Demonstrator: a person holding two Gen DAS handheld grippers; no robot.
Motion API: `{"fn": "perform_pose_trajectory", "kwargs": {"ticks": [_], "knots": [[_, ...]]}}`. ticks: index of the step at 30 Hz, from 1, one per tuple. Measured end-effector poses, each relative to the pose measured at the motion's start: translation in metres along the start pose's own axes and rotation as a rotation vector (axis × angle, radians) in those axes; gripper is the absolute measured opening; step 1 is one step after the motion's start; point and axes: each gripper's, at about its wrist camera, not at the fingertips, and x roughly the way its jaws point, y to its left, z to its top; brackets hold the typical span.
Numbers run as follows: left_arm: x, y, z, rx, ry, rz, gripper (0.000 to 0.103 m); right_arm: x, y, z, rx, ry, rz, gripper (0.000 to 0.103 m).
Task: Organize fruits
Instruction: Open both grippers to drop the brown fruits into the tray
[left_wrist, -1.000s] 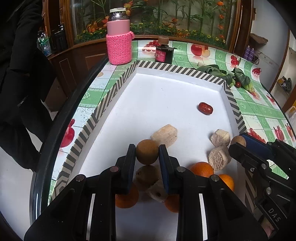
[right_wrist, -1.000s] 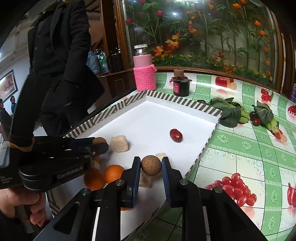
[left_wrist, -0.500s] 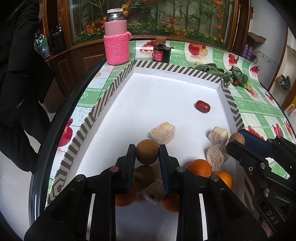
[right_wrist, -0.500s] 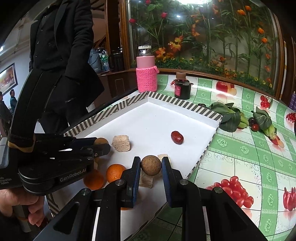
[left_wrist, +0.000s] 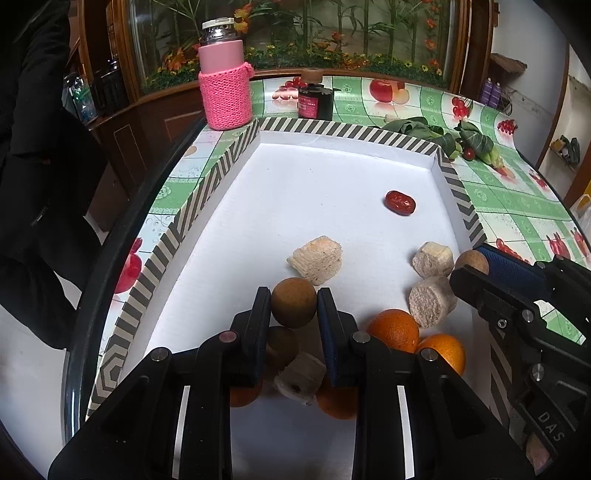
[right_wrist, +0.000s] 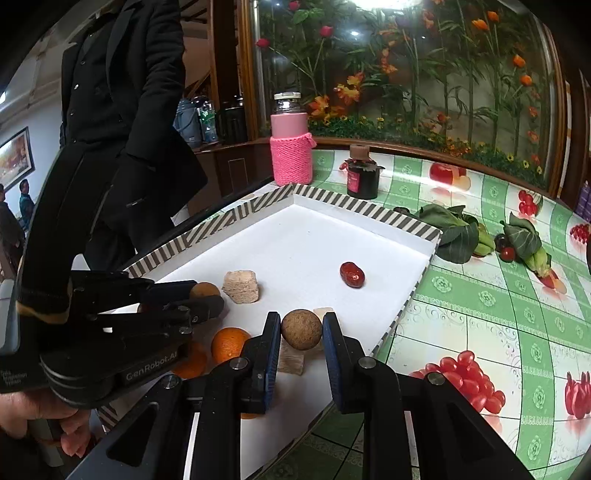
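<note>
- Left gripper (left_wrist: 294, 308): we log it clenched on a brown round fruit (left_wrist: 294, 302), lifted clear above the near end of the white tray (left_wrist: 314, 192)
- Right gripper (right_wrist: 301, 330): likewise clamped on a second brown ball (right_wrist: 301, 329), held over the tray's near right edge
- Near-end cluster, unsorted: oranges (left_wrist: 393, 329) lying touching one another, pale cut chunks (left_wrist: 431, 302) mixed among them, a further brown fruit (left_wrist: 282, 341) beneath the left gripper's fingers
- Apart from the cluster: one pale wedge (left_wrist: 316, 260) mid-tray and a red date (left_wrist: 400, 202) alone toward the far right wall
- Outside the tray (we judge these no part of the sorting): pink-sleeved bottle (left_wrist: 223, 79), dark jar (left_wrist: 314, 96), leafy greens (left_wrist: 436, 134) on the fruit-print tablecloth (left_wrist: 517, 206)
- Progress, in our judgement: early, with no like-with-like groups visible; two brown fruits in transit, oranges, chunks and date all left to place
</note>
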Motion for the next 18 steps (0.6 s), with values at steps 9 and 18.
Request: {"fn": "perform_pose_trajectory", "kwargs": {"ticks": [9,18], "knots": [[-0.001,-0.002,-0.006,0.008,-0.009,0.056,0.061,-0.001,-0.002,0.000,0.013,-0.007,0.019,0.035],[-0.004,-0.001,-0.009,-0.008,-0.017,0.076,0.062,-0.012,-0.002,0.000,0.012,-0.060,-0.008,0.039]]}}
